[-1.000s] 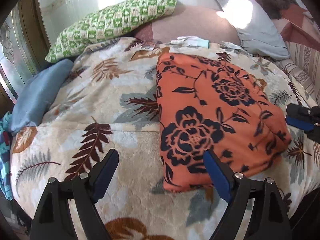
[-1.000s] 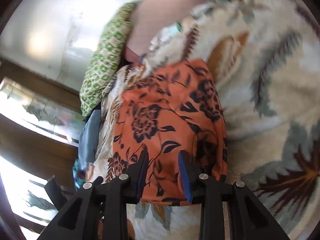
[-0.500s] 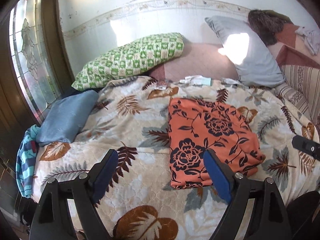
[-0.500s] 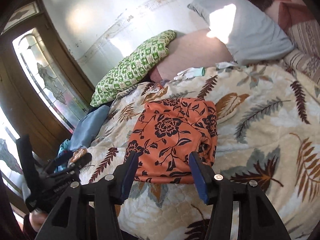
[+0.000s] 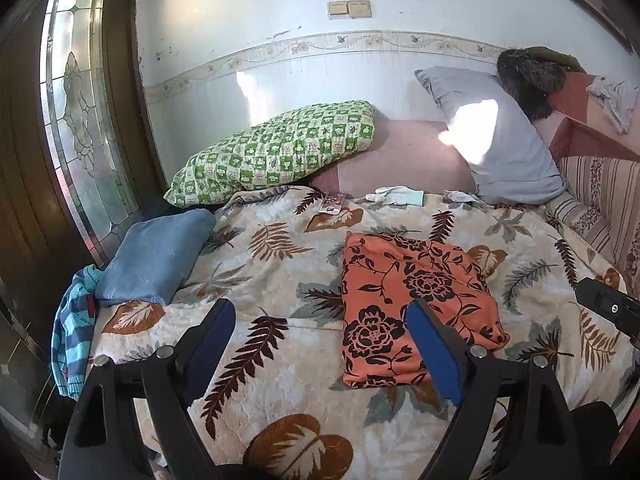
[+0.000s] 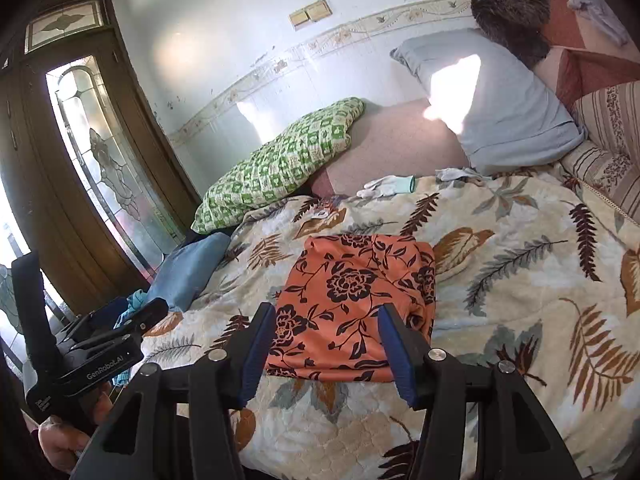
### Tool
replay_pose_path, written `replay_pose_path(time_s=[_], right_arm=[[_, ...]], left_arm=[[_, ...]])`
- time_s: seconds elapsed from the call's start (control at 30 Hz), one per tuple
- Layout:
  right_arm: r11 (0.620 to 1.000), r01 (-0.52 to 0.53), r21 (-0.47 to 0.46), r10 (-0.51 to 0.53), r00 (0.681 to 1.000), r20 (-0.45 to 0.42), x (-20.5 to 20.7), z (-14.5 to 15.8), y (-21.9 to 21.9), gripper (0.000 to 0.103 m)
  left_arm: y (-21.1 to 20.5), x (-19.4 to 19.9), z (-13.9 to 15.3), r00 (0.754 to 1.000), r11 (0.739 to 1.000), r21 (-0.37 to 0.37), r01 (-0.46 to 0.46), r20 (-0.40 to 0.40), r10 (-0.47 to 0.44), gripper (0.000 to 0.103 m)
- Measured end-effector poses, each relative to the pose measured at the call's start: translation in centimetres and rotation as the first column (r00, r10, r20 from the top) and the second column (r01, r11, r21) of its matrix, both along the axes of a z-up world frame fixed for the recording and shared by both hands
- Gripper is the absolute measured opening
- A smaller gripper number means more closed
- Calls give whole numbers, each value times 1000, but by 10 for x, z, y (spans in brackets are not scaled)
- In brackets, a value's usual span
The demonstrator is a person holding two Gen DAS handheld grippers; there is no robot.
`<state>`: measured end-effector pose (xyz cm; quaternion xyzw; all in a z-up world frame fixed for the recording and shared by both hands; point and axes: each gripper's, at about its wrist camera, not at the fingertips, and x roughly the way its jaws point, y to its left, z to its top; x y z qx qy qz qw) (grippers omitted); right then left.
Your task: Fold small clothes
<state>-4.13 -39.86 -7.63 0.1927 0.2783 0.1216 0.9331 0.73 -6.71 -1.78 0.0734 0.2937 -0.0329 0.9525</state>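
A folded orange cloth with black flowers point(image 5: 400, 280) point(image 6: 352, 288) lies flat on the leaf-patterned blanket point(image 5: 280, 360) point(image 6: 520, 280). My left gripper point(image 5: 320, 312) hovers above the bed's near edge, short of the cloth, open wide and with nothing between its blue pads. My right gripper point(image 6: 326, 312) also hangs back from the cloth's near edge, open and empty. In the right wrist view the left gripper's body point(image 6: 100, 344) shows at lower left, held by a hand point(image 6: 60, 440). Part of the right gripper point(image 5: 608, 308) shows at the left wrist view's right edge.
A green checked pillow point(image 5: 280, 152) and a grey pillow point(image 5: 500, 144) lean at the head of the bed. A blue cushion point(image 5: 156, 256) and a striped blue garment point(image 5: 72, 332) lie at the left edge, by a glazed wooden door point(image 6: 100, 168). A white glove point(image 5: 396, 196) lies behind the cloth.
Both grippers have risen and drawn back from the orange cloth, which now looks smaller. The right gripper's jaws have widened, and it has rolled upright.
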Motion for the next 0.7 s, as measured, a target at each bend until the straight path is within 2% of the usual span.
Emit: replay_pose_path(time_s=[0.17, 0.3, 0.57, 0.7], right_arm=[[999, 16, -31, -15, 1000, 25, -7, 9, 2, 58], [999, 14, -45, -13, 999, 30, -8, 10, 6, 58], [999, 6, -47, -5, 1000, 17, -7, 4, 12, 58], [998, 14, -56, -13, 1000, 21, -7, 4, 12, 58]], left_arm=[[0, -3, 3, 1000, 1000, 1, -18, 6, 18, 88], [-1, -10, 7, 997, 998, 46, -47, 61, 44, 99], [-3, -11, 9, 997, 997, 59, -42, 64, 38, 100], [-2, -12, 10, 998, 998, 41, -41, 57, 39, 100]])
